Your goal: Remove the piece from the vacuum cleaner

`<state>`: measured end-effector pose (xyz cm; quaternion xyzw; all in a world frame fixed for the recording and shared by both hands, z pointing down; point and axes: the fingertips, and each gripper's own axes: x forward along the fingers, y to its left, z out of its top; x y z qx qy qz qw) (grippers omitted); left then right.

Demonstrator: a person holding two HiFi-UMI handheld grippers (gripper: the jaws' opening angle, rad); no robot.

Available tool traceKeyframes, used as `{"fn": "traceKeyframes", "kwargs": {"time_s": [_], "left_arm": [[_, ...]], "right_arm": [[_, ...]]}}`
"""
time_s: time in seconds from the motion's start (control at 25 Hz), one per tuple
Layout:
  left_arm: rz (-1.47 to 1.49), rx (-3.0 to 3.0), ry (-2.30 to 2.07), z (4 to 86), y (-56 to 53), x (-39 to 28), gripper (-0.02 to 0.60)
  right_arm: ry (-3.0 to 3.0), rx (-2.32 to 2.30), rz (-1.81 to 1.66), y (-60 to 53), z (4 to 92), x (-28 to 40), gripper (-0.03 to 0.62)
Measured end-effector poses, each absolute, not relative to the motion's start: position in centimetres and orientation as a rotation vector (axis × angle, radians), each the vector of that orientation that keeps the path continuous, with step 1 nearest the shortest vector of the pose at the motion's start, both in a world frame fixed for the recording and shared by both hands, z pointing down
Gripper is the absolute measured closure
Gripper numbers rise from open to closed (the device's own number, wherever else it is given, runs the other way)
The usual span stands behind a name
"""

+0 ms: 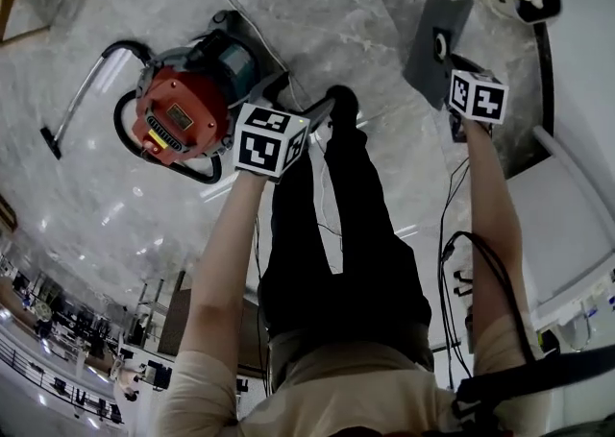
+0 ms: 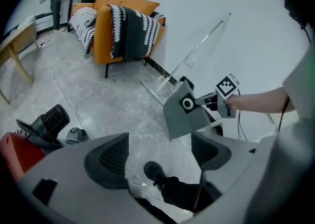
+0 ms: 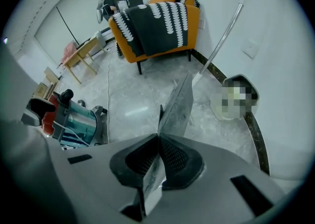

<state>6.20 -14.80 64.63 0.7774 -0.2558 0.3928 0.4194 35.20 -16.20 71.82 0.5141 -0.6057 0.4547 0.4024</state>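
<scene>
Gripping only a narrow edge of the flat grey piece (image 3: 179, 105), the right tongs (image 3: 158, 154) are shut on it, with most of the panel standing out past the pads and nothing under it. The piece hangs above the marble floor (image 1: 317, 3), well apart from the red and teal vacuum cleaner (image 1: 187, 109) lying off to the person's left, so it looks already free of the machine.

The main risk is that the thin panel pivots or slides in that edge-on pinch. A quick swing or a roll of the wrist could lever it loose, and it would fall on hard stone, near the person's shoe (image 1: 341, 99).

The left tongs (image 2: 160, 154) stand wide open with nothing between them, only floor and the shoe beyond, so they give the piece no second hold if it starts to slip.

A lesser hazard is underfoot. The vacuum's black hose (image 1: 125, 123) and a thin cable on the floor lie close to the feet, and a step taken while watching the piece could catch either one.
</scene>
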Motion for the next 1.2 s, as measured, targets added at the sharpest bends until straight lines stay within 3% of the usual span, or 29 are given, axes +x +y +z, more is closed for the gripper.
{"fn": "traceKeyframes", "kwargs": {"time_s": [0.24, 0.32, 0.52, 1.2], "left_arm": [[0.973, 2.008, -0.755, 62.8, -13.3, 3.9, 0.191], [0.990, 2.028, -0.766, 62.1, -11.9, 3.1, 0.241], [1.122, 2.124, -0.832, 60.4, -9.0, 0.6, 0.577], [0.938, 2.152, -0.920, 50.4, -2.0, -6.4, 0.577]], "right_arm": [[-1.629, 1.204, 1.082, -20.3, 71.8, 30.8, 0.572], [-1.649, 1.164, 1.068, -20.4, 71.8, 28.9, 0.572], [-1.679, 1.035, 1.007, -20.0, 71.2, 24.5, 0.572], [-1.662, 1.060, 0.932, -14.0, 59.5, 19.7, 0.572]]}}
